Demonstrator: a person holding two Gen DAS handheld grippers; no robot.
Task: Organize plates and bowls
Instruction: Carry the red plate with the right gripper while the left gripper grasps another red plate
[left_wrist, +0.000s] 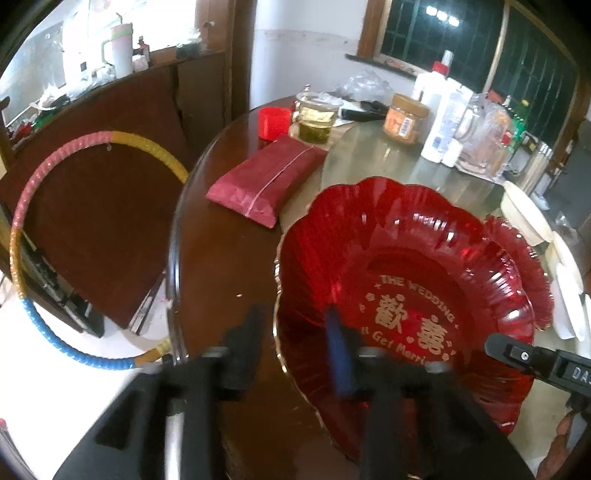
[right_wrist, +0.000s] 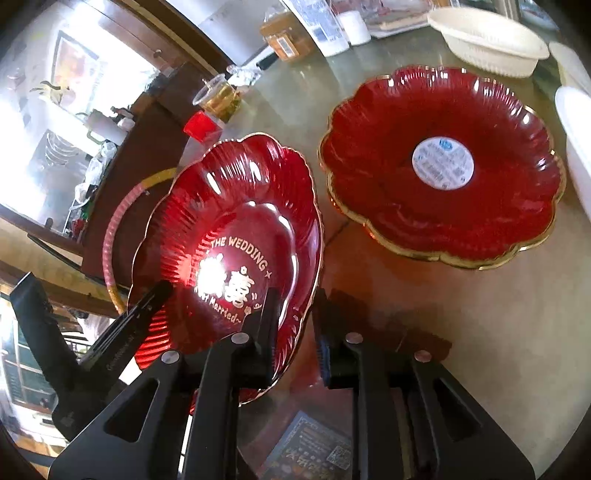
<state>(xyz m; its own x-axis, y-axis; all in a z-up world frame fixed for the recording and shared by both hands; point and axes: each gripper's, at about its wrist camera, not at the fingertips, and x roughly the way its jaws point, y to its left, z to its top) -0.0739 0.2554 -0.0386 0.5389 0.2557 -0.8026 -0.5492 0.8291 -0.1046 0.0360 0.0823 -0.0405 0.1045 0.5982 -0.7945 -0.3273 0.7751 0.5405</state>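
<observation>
A red scalloped plate with gold wedding lettering (left_wrist: 413, 280) (right_wrist: 236, 236) is tilted near the round table's left edge. My left gripper (left_wrist: 295, 325) is open and straddles its near rim, one finger outside, the blue-padded finger inside. My right gripper (right_wrist: 295, 325) is open and straddles the plate's right rim. A second red plate with a round white sticker (right_wrist: 443, 166) lies flat to the right; its edge shows behind the first in the left wrist view (left_wrist: 524, 258). A white bowl (right_wrist: 487, 40) (left_wrist: 524, 218) sits beyond it.
A red packet (left_wrist: 266, 181), red cap (left_wrist: 273, 122), glass jar (left_wrist: 317, 118), orange jar (left_wrist: 406, 118) and white bottles (left_wrist: 439, 110) crowd the far table. A wooden chair with a coloured hoop (left_wrist: 74, 236) stands left. More white dishes (right_wrist: 576, 140) are at right.
</observation>
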